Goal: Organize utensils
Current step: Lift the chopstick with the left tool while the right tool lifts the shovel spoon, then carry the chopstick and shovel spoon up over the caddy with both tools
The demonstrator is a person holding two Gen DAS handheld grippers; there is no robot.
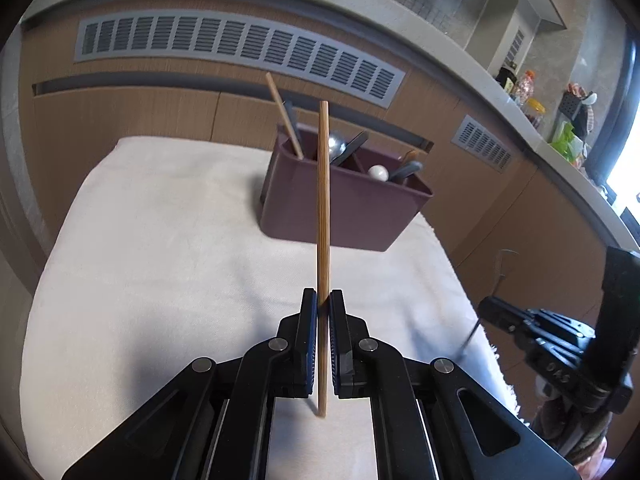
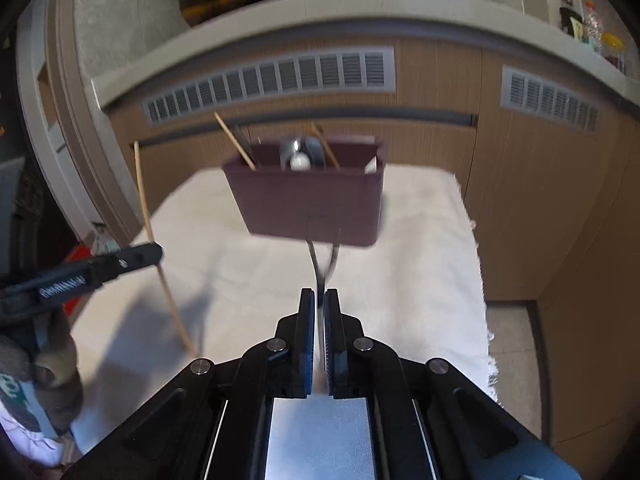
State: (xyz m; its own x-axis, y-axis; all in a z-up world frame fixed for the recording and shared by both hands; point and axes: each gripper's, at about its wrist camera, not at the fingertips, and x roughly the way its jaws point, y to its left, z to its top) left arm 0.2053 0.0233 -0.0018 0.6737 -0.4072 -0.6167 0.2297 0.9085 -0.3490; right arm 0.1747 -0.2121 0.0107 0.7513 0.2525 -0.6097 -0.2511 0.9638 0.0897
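My left gripper [image 1: 323, 300] is shut on a wooden chopstick [image 1: 323, 216] and holds it upright above the white cloth [image 1: 160, 240]. It also shows in the right wrist view [image 2: 154, 250] with the chopstick [image 2: 142, 184]. A maroon utensil caddy [image 1: 344, 204] stands at the far side of the cloth with a chopstick, spoons and dark handles in it. My right gripper [image 2: 319, 300] is shut on a thin dark metal utensil [image 2: 320, 268], blurred, just in front of the caddy [image 2: 308, 200]. It appears at the right edge of the left wrist view [image 1: 486, 306].
The cloth covers a small table in front of wooden cabinets with grey vents [image 1: 240, 48]. A counter [image 1: 532, 128] with bottles and bags runs along the right. The table's right edge [image 2: 476, 240] drops to the floor.
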